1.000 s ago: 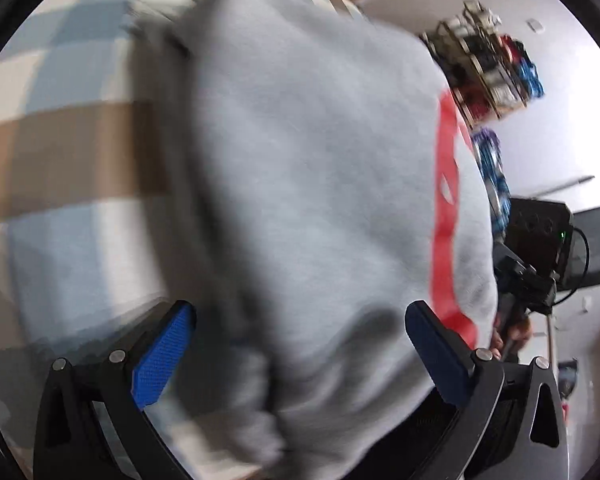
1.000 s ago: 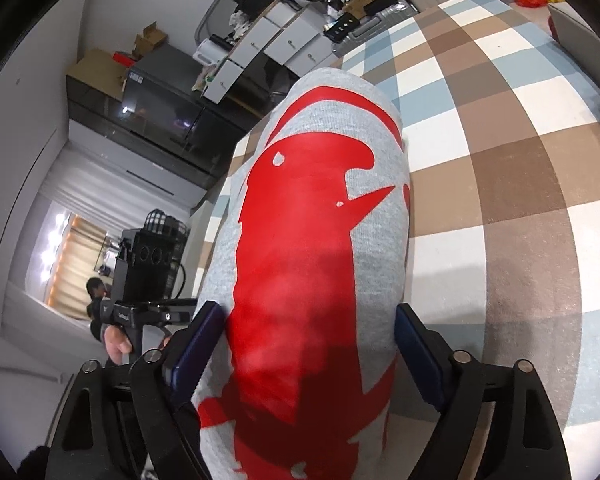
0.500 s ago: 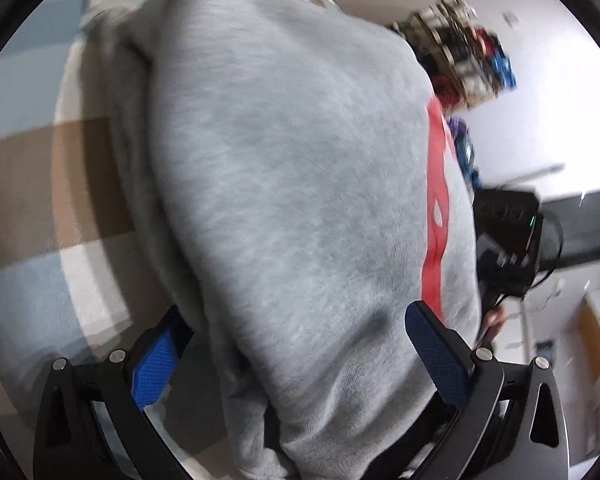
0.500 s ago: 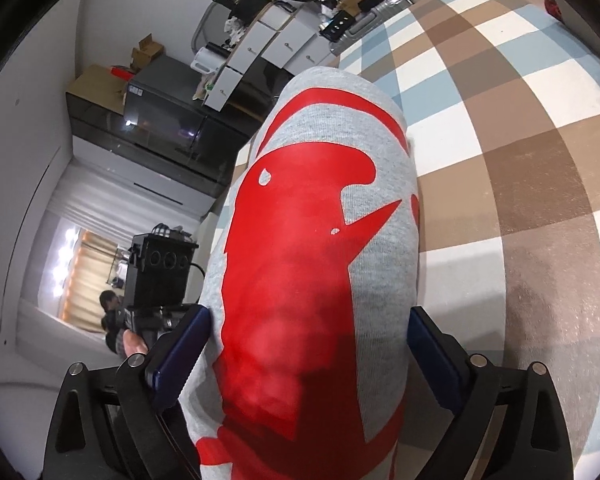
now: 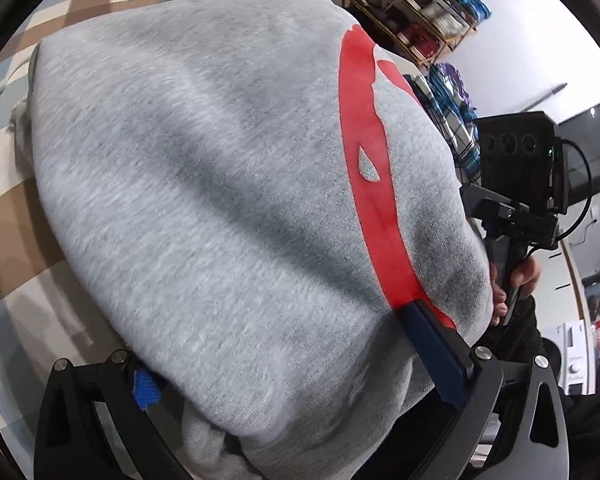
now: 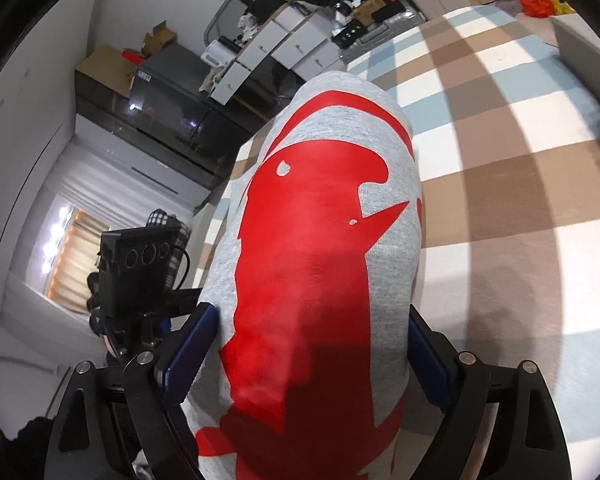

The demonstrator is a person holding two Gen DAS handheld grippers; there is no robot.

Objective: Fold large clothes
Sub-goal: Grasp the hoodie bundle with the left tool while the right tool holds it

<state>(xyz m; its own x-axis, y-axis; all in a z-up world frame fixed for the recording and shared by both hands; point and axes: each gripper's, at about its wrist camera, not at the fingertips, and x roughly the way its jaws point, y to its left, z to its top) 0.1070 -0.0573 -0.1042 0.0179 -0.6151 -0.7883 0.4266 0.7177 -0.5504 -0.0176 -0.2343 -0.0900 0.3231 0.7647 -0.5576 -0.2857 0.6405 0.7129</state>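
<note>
A checked bedcover (image 6: pixel 500 184) in brown, blue and white spreads ahead of both claws, with cluttered shelves (image 5: pixel 420 12) beyond. The grey sweatshirt (image 5: pixel 220 184) with its red print (image 6: pixel 312 264) bulges up between the jaws of each claw, its long axis running straight forward from them. The left gripper (image 5: pixel 300 384) and right gripper (image 6: pixel 312 344) both stand wide apart, straddling a thick bundle of cloth; whether either truly pinches it I cannot tell. Neither is clearly nearer.

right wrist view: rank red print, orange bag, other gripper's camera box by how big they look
1. red print, though nearness to the camera inflates it
2. camera box
3. orange bag, far off, so unsure
</note>
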